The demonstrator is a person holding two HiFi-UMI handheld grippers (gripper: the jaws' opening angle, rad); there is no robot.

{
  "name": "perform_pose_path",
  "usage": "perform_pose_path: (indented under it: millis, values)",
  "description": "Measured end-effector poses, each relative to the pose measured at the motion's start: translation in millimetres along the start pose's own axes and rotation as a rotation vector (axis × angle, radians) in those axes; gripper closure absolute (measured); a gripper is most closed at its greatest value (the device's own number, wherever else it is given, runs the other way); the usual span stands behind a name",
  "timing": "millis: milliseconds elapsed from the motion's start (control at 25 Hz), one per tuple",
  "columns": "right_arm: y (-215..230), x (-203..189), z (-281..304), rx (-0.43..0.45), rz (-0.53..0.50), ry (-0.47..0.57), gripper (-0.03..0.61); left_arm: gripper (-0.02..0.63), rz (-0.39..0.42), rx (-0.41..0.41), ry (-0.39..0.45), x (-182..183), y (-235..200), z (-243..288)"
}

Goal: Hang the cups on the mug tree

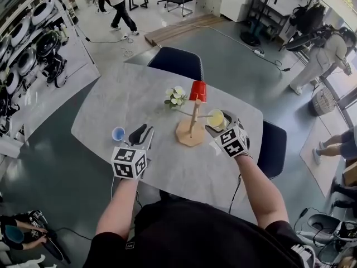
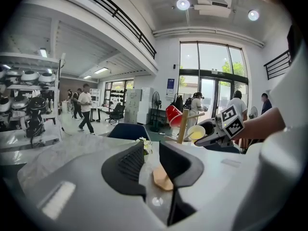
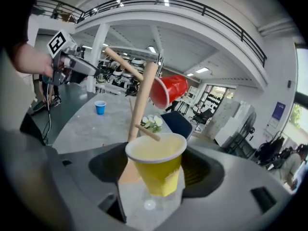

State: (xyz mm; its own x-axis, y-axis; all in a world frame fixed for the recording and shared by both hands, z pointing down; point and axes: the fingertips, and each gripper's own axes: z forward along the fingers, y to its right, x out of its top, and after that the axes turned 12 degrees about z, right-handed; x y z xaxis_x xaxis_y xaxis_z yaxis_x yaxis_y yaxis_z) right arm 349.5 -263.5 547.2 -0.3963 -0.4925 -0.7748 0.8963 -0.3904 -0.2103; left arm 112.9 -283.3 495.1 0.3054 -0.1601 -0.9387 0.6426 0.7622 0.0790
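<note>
A wooden mug tree (image 1: 191,128) stands mid-table with a red cup (image 1: 197,91) hung on its top peg. My right gripper (image 1: 220,125) is shut on a yellow cup (image 1: 215,118) just right of the post. In the right gripper view the yellow cup (image 3: 156,170) sits upright between the jaws, its rim touching the tip of a low peg (image 3: 147,132). The red cup (image 3: 168,90) hangs above. A blue cup (image 1: 118,133) stands on the table beside my left gripper (image 1: 140,134), which is open and empty. The left gripper (image 2: 151,150) points at the tree's base (image 2: 162,177).
A small bunch of white flowers (image 1: 175,96) sits behind the tree. Dark chairs (image 1: 174,61) stand at the far and right table edges. People walk and stand in the room beyond. Bare marble table top (image 1: 111,102) lies to the left.
</note>
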Motion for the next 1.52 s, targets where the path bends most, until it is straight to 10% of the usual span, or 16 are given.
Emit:
perform_pose_path:
  millis: [1000,1520]
  values:
    - [-54.2,0.1,33.6,-0.111,-0.751,-0.174,0.227,0.519,-0.051,0.036,0.001,-15.8,-10.5,-25.9]
    - [-56.7,14.3,12.7,-0.097,-0.658,-0.080,0.227,0.520,-0.043,0.041,0.013,-10.3,-4.8,-27.8]
